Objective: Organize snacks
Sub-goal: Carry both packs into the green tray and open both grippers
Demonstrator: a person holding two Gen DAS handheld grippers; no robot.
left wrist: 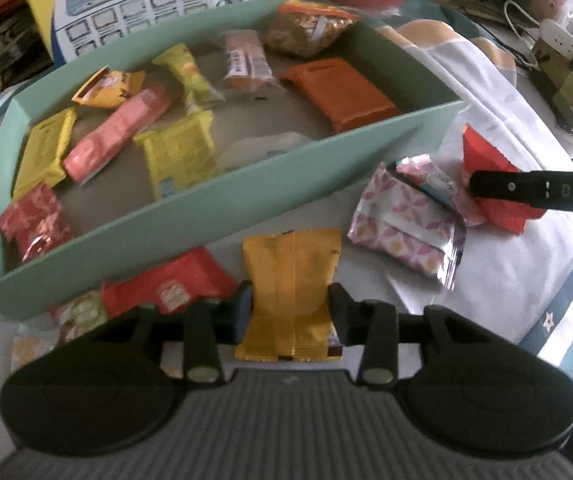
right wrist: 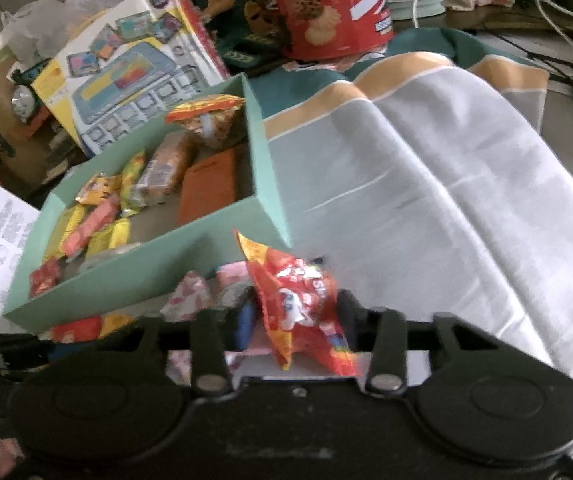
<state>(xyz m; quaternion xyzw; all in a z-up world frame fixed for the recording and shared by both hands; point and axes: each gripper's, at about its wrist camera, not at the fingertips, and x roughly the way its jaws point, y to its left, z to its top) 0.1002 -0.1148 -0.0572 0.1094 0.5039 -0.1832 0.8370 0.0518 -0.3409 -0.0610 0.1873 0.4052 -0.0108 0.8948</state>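
A mint green box (left wrist: 222,196) holds several snack packs: yellow, pink, red and orange ones. My left gripper (left wrist: 291,308) is shut on a yellow snack pack (left wrist: 292,280) that lies on the cloth just in front of the box. In the right wrist view my right gripper (right wrist: 296,312) is shut on a red snack pack (right wrist: 298,300) beside the box's (right wrist: 142,276) near corner. One black finger of the right gripper (left wrist: 534,192) shows in the left wrist view over that red pack (left wrist: 486,156). A pink patterned pack (left wrist: 402,224) and a red pack (left wrist: 170,284) lie loose on the cloth.
A grey, orange and teal cloth (right wrist: 426,184) covers the table to the right of the box. Behind the box stand a toy carton (right wrist: 126,76) and a red biscuit tin (right wrist: 330,8). Cables and a power strip (left wrist: 558,36) lie at the far right.
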